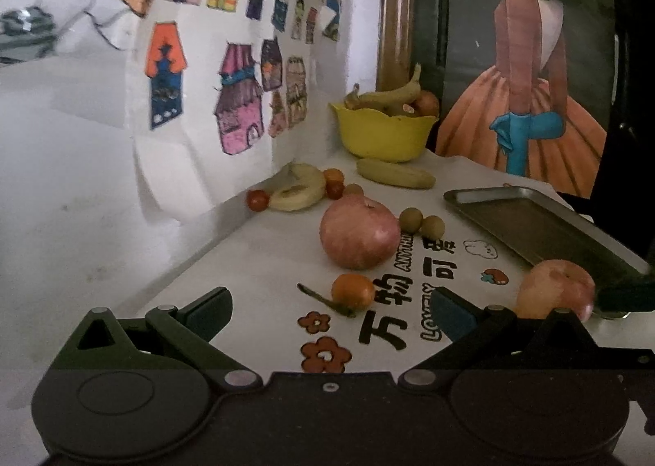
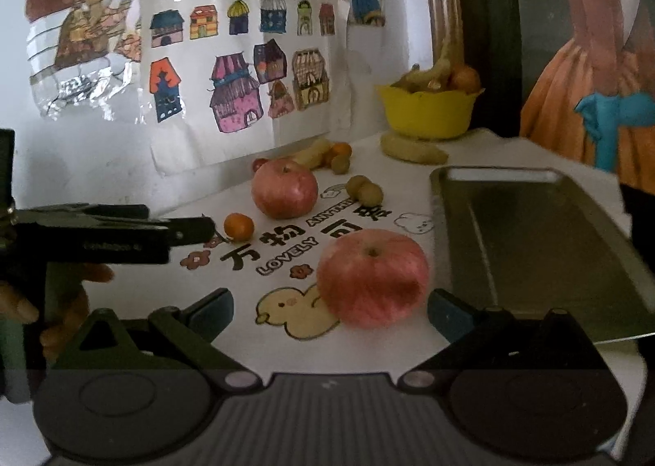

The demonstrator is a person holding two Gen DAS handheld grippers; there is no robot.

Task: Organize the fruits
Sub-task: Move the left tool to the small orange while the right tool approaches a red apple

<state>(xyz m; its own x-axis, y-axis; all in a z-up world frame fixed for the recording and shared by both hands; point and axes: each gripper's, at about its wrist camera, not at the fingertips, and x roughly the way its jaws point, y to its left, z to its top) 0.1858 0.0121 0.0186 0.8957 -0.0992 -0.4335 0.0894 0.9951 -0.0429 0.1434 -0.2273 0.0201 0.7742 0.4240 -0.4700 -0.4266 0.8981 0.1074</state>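
Fruit lies on a white printed table cover. In the left wrist view, my left gripper point(image 1: 329, 308) is open, a small orange point(image 1: 353, 291) with a stem just ahead of its fingers. Beyond are a large red apple point(image 1: 359, 232), two longans point(image 1: 421, 221), a banana point(image 1: 395, 174), an apple slice point(image 1: 298, 187) and cherry tomatoes point(image 1: 333, 183). In the right wrist view, my right gripper point(image 2: 329, 308) is open, a red apple point(image 2: 371, 277) just ahead between its fingers. The left gripper point(image 2: 192, 229) shows from the side, near the orange point(image 2: 238, 226).
A metal tray point(image 2: 532, 237) lies at the right, also seen in the left wrist view point(image 1: 540, 228). A yellow bowl point(image 1: 385, 134) with bananas and an orange stands at the back by the wall. Paper drawings hang on the left wall.
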